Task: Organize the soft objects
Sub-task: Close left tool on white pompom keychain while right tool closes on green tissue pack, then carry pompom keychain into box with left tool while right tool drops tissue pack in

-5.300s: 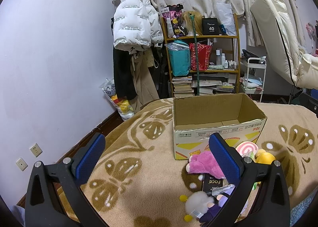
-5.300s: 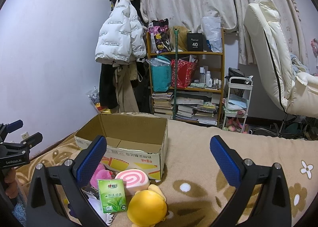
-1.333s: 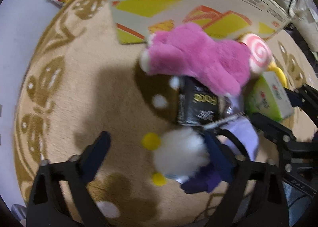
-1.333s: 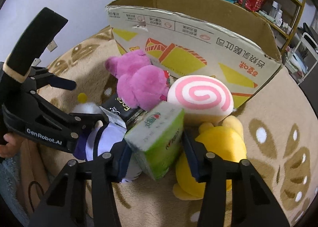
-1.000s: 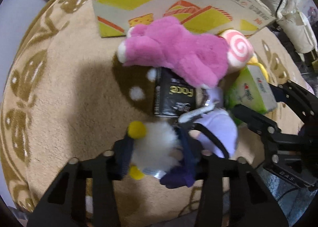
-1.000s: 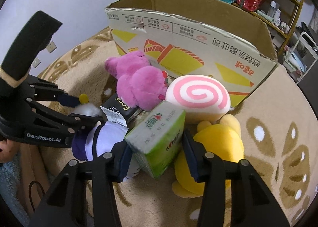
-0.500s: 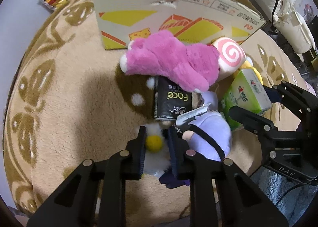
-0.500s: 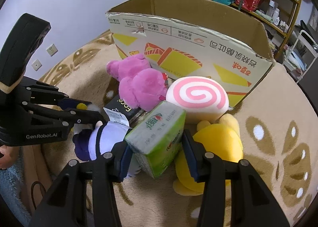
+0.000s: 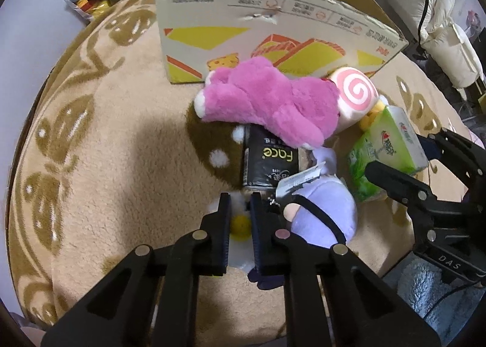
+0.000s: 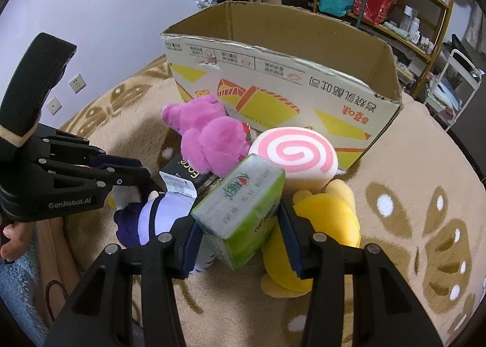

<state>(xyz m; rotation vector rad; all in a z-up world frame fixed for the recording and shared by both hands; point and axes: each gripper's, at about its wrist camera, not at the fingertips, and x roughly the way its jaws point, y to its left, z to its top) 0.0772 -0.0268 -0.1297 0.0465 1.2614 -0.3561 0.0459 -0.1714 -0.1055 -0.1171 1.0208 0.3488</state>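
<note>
The white fluffy toy [image 9: 240, 221] with yellow pompoms was pinched tight by the left gripper [image 9: 240, 205], just in front of the cardboard box [image 9: 273, 31]. The green tissue pack [image 10: 240, 213], also before the box, was clamped between the right gripper [image 10: 240, 225] pads.

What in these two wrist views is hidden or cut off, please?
- Cardboard box floor: both views, hidden by its near wall.
- Black Face pack: both views, partly under the pink plush.
- White fluffy toy: left view, mostly covered by the left gripper.
- Yellow plush face: unseen.
</note>
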